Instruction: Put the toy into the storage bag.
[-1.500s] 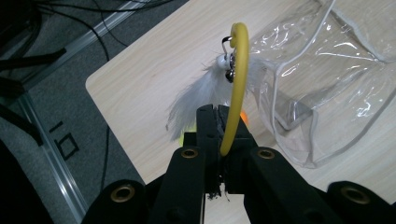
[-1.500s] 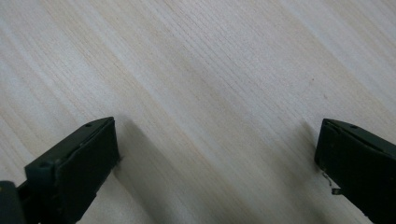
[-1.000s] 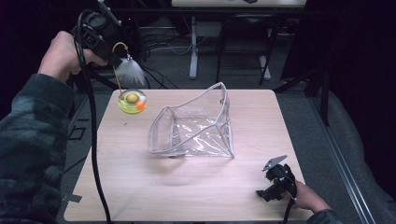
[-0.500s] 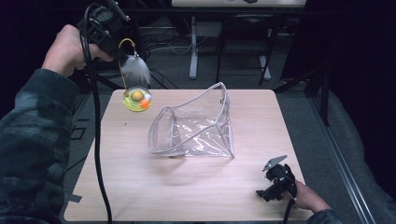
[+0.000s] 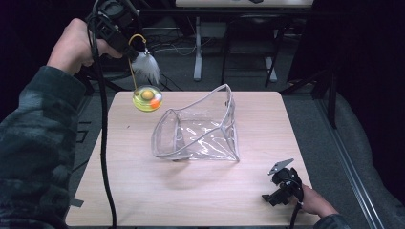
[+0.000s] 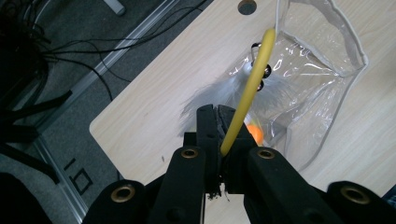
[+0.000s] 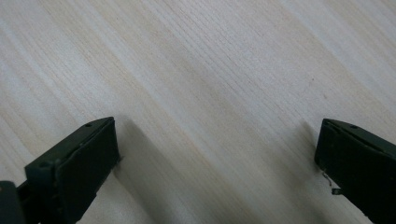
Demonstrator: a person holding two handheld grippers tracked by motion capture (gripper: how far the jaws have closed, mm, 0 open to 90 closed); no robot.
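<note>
A cat toy hangs in the air over the table's far left corner: a yellow loop cord (image 5: 130, 57), a grey-white feather tuft (image 5: 148, 67) and a clear yellow ball (image 5: 147, 98) with an orange bead inside. My left gripper (image 5: 130, 47) is shut on the yellow cord (image 6: 245, 93), held high by the left hand. A clear plastic pouch (image 5: 200, 129) stands open on the table's middle, its mouth facing left. In the left gripper view the feather (image 6: 224, 91) dangles beside the pouch (image 6: 322, 60). My right gripper (image 5: 279, 188) rests open near the front right corner, over bare wood (image 7: 210, 93).
The light wooden table (image 5: 143, 191) has dark floor, cables and metal table legs (image 5: 198, 52) behind it. A black cable (image 5: 102, 143) trails down from the left gripper across the table's left side. A round hole (image 6: 246, 6) marks the tabletop near the pouch.
The left gripper has lifted the toy and carried it to the right, toward the pouch's mouth; the ball swings higher above the table. The right gripper has stayed put.
</note>
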